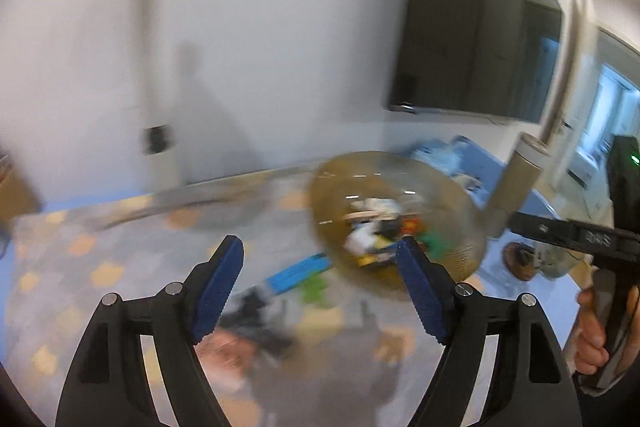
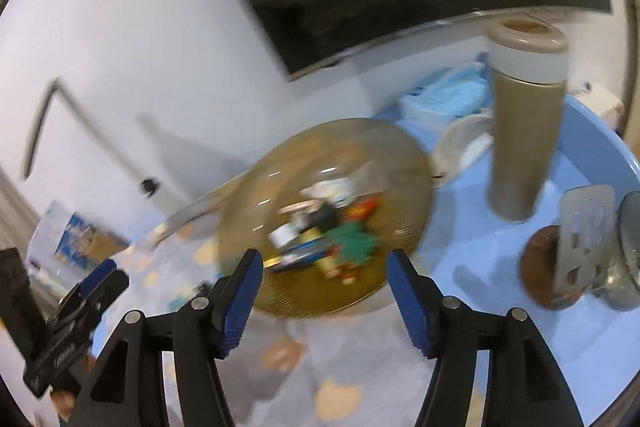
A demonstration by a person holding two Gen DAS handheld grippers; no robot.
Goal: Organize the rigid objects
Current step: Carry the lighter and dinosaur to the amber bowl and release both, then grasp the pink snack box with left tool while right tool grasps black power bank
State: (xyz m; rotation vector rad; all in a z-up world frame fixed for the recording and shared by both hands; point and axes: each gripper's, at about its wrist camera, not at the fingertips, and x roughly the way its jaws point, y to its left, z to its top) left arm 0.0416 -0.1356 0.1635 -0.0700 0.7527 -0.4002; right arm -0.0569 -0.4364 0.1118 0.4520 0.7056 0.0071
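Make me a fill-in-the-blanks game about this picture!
1. The small toys sit inside the amber ____.
2. The tall tan bottle stands ____ on the blue tray.
3. The metal spatula has ____ cut through its blade.
4. The right gripper has its jaws ____, with nothing between them.

Missing words: bowl; upright; slots; open

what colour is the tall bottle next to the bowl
Tan bottle with a pale grey-white cap band; clearest in the right wrist view.

No legible text, labels or numbers anywhere.
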